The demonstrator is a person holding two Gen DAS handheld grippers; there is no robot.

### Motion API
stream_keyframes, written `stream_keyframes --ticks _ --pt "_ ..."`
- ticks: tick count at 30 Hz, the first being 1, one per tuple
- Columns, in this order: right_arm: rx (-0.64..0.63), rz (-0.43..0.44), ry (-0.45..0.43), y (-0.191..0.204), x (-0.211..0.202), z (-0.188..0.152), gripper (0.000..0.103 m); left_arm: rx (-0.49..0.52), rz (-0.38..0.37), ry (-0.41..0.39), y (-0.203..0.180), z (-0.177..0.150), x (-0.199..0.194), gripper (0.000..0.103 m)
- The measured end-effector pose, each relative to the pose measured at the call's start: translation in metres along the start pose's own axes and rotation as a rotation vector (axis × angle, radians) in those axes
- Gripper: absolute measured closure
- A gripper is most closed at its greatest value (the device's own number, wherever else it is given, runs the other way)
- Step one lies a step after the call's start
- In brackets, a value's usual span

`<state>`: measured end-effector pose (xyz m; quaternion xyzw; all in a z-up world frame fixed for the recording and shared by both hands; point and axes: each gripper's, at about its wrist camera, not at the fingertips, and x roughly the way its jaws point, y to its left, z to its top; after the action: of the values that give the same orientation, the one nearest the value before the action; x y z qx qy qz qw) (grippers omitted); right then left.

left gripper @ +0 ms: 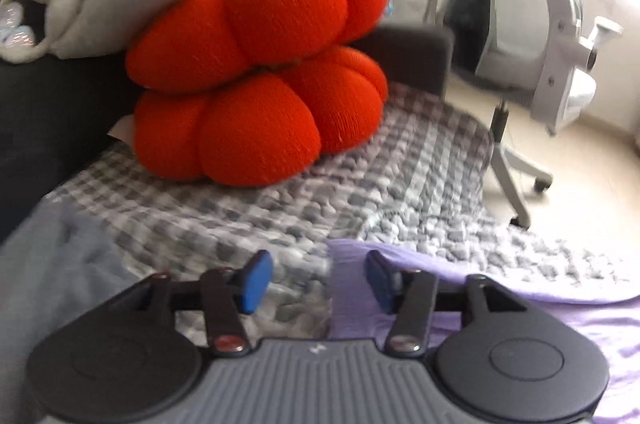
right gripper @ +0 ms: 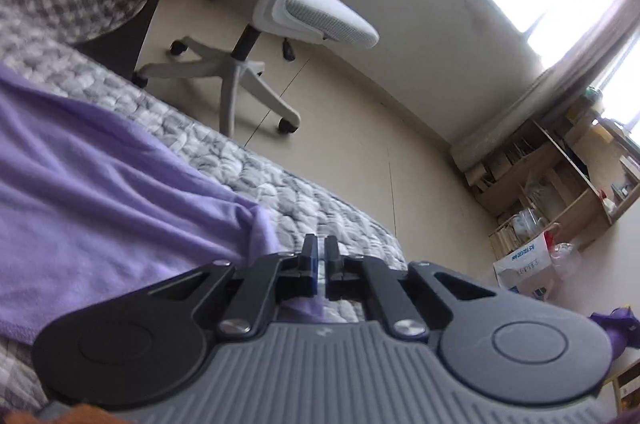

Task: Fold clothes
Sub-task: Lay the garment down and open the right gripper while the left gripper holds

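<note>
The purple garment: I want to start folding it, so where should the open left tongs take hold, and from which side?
Probably the purple garment edge lying just ahead of the left tongs, between their open pads. Come in low from the near side, along the checked quilt, since the cloth lies flat there with its border exposed.

Soft cloth is lying on a puckered quilt.
The purple garment [right gripper: 92, 183] is looking smooth and matt; the checked bed cover [left gripper: 400, 183] rough; the orange cushion [left gripper: 256, 71] knitted; the gripper [left gripper: 316, 282] matt plastic.
</note>
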<state>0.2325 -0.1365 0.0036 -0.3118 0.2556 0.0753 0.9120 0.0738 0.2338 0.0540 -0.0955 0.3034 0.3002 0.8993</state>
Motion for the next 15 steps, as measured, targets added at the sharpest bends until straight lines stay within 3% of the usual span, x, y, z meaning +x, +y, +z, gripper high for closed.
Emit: stream_keyframes --ticks 1,4,7,15 --pt "0.036 0.008 -0.012 -0.007 -0.007 0.000 0.088 -0.019 0.004 0.001 0.006 -0.001 -0.006 0.046" --pt "0.116 0.043 -0.039 -0.025 -0.026 0.000 0.085 -0.118 -0.053 0.071 0.018 -0.018 -0.023 0.045" --pt "0.112 0.061 -0.058 -0.029 -0.039 -0.004 0.074 -0.216 -0.109 0.141 0.031 -0.035 -0.039 0.045" --pt "0.126 0.177 -0.070 -0.041 -0.061 -0.016 0.074 -0.462 -0.239 0.313 0.061 -0.078 -0.077 0.045"
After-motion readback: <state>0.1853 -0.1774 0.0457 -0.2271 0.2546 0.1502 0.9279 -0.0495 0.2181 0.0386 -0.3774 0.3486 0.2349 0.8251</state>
